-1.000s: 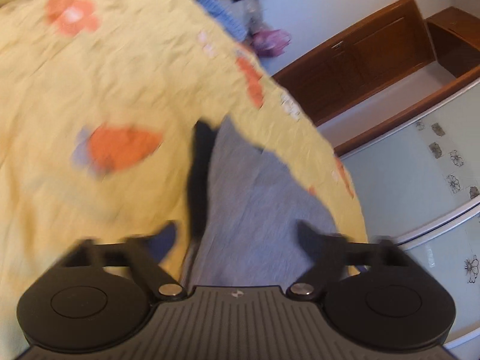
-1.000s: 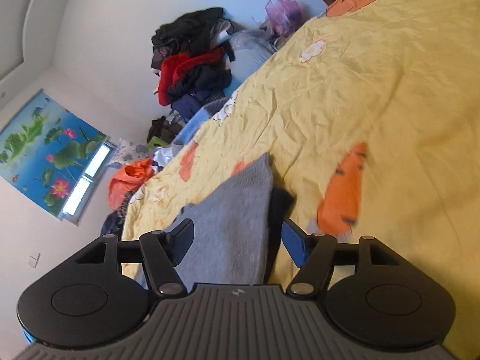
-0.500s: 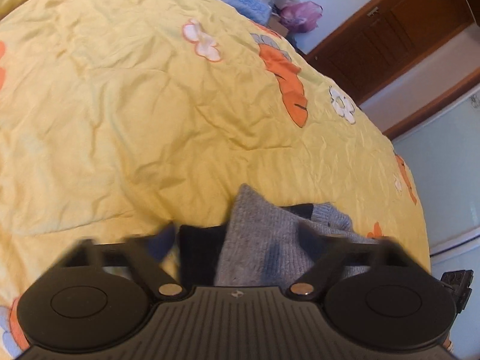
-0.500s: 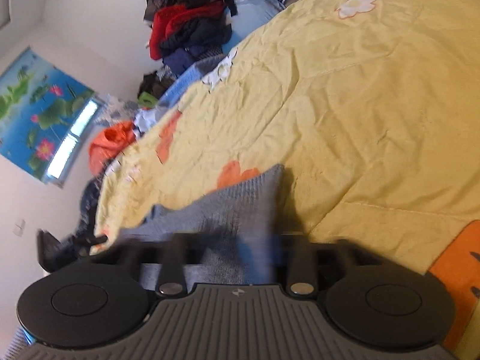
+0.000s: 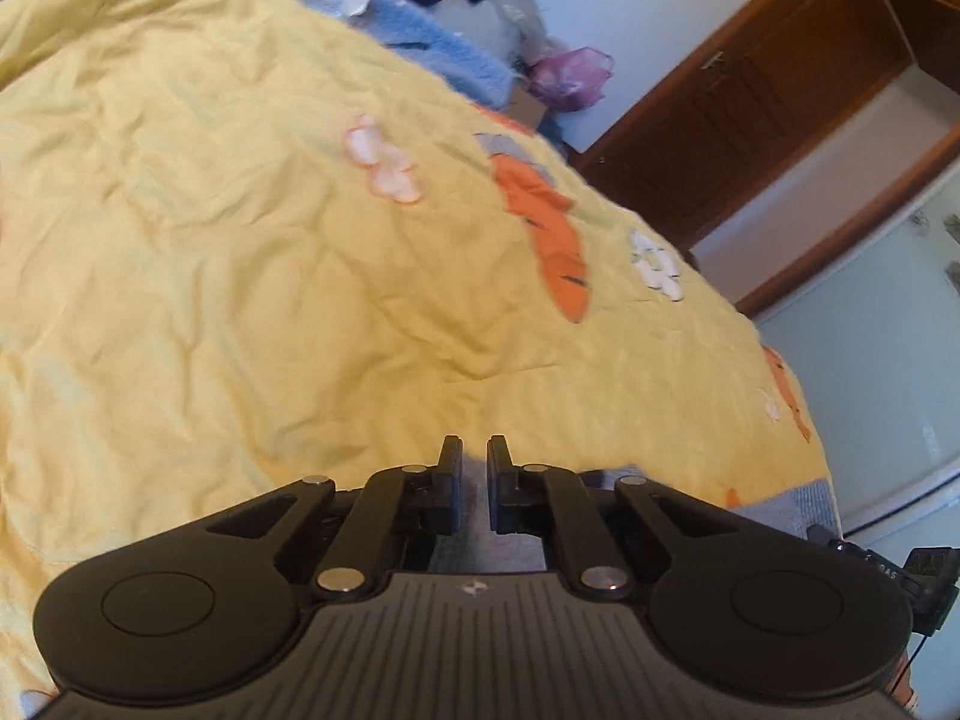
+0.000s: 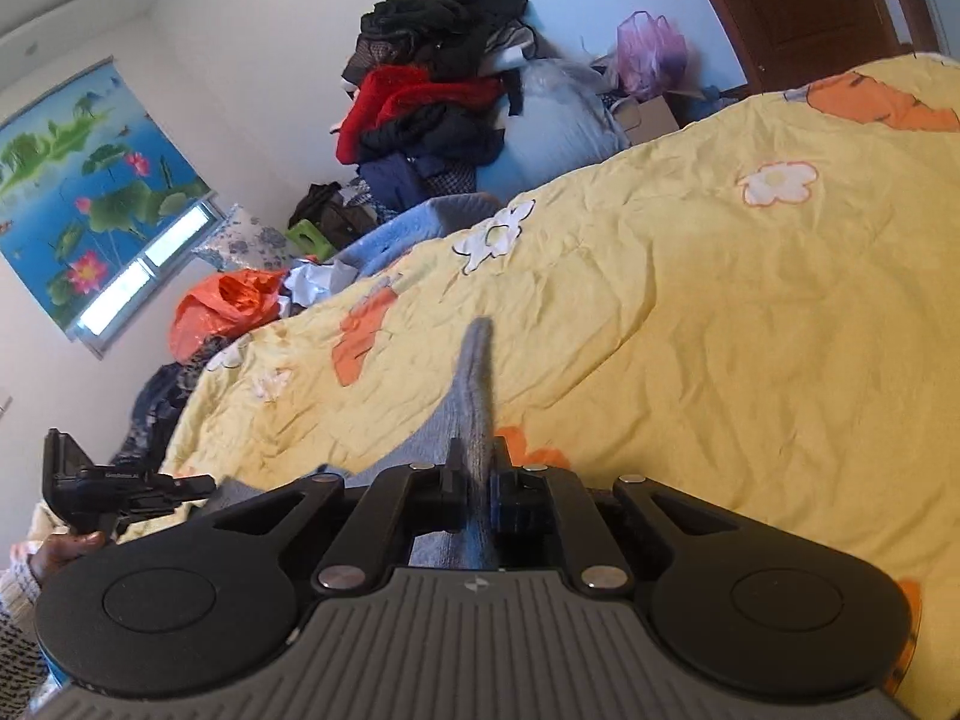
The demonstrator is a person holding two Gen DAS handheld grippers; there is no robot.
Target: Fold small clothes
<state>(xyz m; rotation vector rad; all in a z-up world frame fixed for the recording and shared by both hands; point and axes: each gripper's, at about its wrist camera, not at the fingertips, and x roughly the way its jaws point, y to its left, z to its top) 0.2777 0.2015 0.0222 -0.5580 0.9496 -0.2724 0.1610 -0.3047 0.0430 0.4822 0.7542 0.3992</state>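
Observation:
A small grey knit garment (image 6: 474,378) lies on a yellow quilt (image 6: 720,330) with orange and white prints. My right gripper (image 6: 474,468) has its jaws closing tight on a raised fold of the knit, which stands up as a thin ridge beyond the fingertips. In the left wrist view my left gripper (image 5: 474,456) is closing too, with a thin grey edge pinched between its pads. More of the grey garment (image 5: 786,498) shows to its right, on the yellow quilt (image 5: 240,240). The left gripper's body (image 6: 120,480) appears at the right view's left edge, held by a hand (image 6: 60,546).
A tall heap of clothes (image 6: 438,90) is stacked against the far wall, with a blue blanket (image 5: 438,48) and a purple bag (image 5: 570,75) near it. An orange bag (image 6: 222,306) lies beyond the bed's edge. A brown wooden door (image 5: 750,108) stands to the right.
Both grippers went from open to shut on the grey garment. The left view swung across the quilt, and the garment now sits mostly under that gripper. The right gripper rolled and lifted a fold.

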